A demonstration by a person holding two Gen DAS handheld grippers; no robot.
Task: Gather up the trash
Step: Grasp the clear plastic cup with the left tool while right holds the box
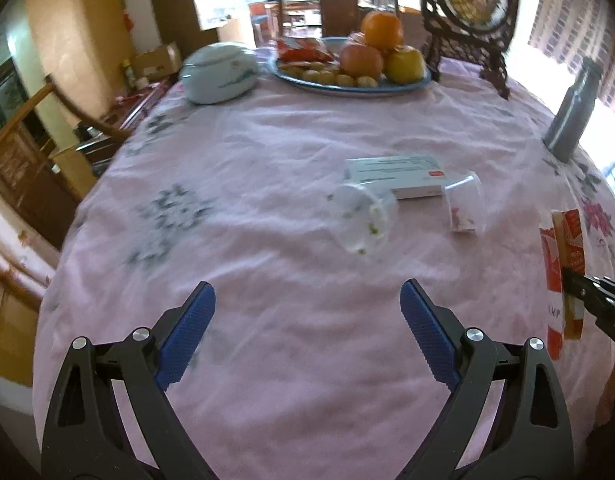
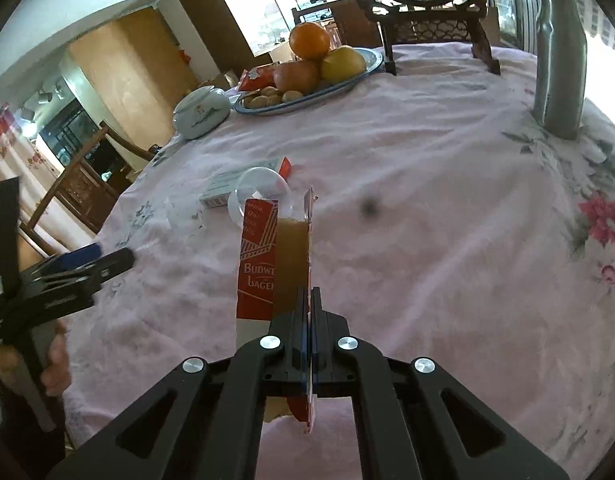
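Observation:
My right gripper is shut on a torn red and white Budweiser carton piece and holds it upright above the pink tablecloth. The carton also shows at the right edge of the left wrist view. My left gripper is open and empty over the cloth, short of two clear plastic cups lying on their sides next to a flat white box. The cups and the box lie beyond the carton in the right wrist view.
A blue plate of oranges, nuts and a snack packet stands at the far side, with a pale lidded bowl to its left and a carved wooden stand to its right. A grey bottle stands at the right. Wooden chairs ring the table.

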